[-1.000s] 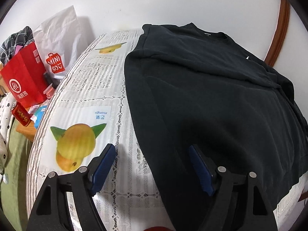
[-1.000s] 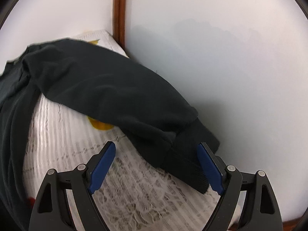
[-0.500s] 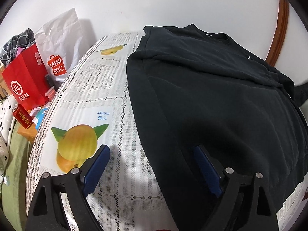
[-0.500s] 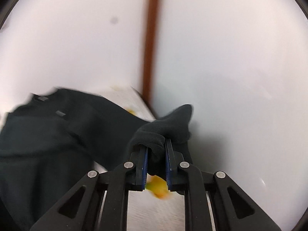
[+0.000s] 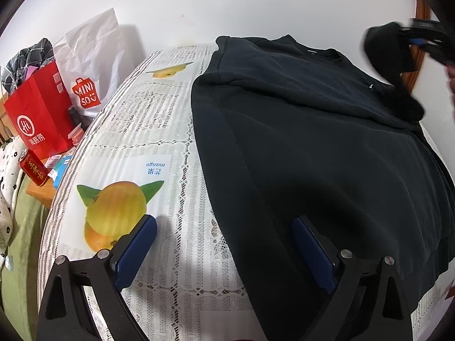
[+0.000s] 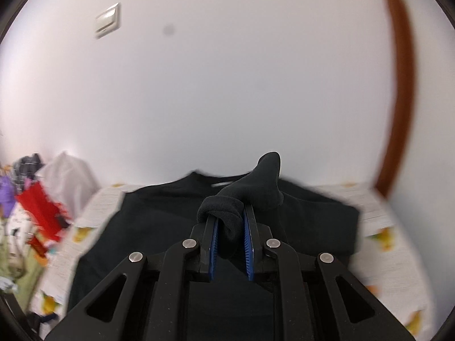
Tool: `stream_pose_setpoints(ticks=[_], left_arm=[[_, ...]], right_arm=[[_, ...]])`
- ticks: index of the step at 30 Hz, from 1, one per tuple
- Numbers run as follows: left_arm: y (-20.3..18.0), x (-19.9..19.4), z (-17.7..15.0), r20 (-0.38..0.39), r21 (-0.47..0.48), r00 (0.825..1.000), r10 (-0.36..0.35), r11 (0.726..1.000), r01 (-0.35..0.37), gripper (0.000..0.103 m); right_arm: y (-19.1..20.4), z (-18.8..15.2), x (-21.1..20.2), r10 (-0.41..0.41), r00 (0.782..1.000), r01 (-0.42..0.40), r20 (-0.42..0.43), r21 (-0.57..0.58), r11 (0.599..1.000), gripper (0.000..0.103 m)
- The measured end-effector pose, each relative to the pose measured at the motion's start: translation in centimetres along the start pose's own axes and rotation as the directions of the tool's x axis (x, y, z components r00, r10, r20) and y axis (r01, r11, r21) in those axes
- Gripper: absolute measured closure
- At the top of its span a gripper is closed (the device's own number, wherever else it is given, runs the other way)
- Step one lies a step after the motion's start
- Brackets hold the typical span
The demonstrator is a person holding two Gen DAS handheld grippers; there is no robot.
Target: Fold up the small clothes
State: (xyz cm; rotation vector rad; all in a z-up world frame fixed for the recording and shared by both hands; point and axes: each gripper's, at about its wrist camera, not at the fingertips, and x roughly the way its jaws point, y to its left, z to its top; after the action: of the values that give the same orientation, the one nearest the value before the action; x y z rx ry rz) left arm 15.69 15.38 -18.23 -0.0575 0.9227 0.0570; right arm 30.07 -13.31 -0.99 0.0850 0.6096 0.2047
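A black sweatshirt [image 5: 327, 156] lies flat on a white lace tablecloth [image 5: 159, 119] printed with mangoes, its collar toward the wall. My left gripper [image 5: 224, 244] is open and empty, low over the sweatshirt's near left hem; one finger is over the cloth, the other over the fabric. My right gripper [image 6: 230, 221] is shut on the black sleeve cuff [image 6: 256, 187] and holds it in the air above the sweatshirt body [image 6: 159, 221]. In the left wrist view the lifted sleeve [image 5: 389, 54] and the right gripper show at the far right.
A red paper bag [image 5: 39, 113], a white Miniso bag [image 5: 88, 56] and a red can [image 5: 32, 169] crowd the left side beyond the table edge. A white wall stands right behind the table. A brown wooden frame [image 6: 398, 91] runs up at the right.
My right gripper closed on the sleeve cuff, lifted it off the table and swung it left over the sweatshirt body. My left gripper has drawn back slightly and stays open.
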Motion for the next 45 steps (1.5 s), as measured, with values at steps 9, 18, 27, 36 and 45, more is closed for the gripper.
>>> stream_pose_setpoints(ticks=[9, 18, 27, 36, 45], left_arm=[[0.1, 0.0, 0.0, -0.002, -0.002, 1.0, -0.012, 1.0, 0.012, 0.003], [-0.2, -0.1, -0.1, -0.001, 0.002, 1.0, -0.002, 1.0, 0.002, 0.002], [-0.5, -2.2, 0.4, 0.035, 0.01, 0.996, 0.086, 0.996, -0.087, 0.004], [-7.8, -4.0, 6.4, 0.086, 0.108, 0.996, 0.012, 0.994, -0.021, 0.004], [-18.0, -0.1, 10.9, 0.098, 0.203, 0.993, -0.069, 0.978, 0.048, 0.009]], right_arm=[[-0.9, -5.7, 7.6, 0.125, 0.948, -0.092, -0.293, 0.124, 0.988, 0.06], [-6.7, -10.2, -1.8, -0.052, 0.988, 0.051, -0.145, -0.012, 0.999, 0.023], [-15.2, -16.7, -6.7, -0.3, 0.937, 0.288, -0.18, -0.089, 0.953, 0.024], [-19.5, -19.3, -6.0, -0.285, 0.918, 0.297, -0.275, 0.002, 0.955, 0.051], [-20.5, -20.1, -5.4, -0.237, 0.926, 0.266, -0.295, 0.061, 0.962, 0.064]])
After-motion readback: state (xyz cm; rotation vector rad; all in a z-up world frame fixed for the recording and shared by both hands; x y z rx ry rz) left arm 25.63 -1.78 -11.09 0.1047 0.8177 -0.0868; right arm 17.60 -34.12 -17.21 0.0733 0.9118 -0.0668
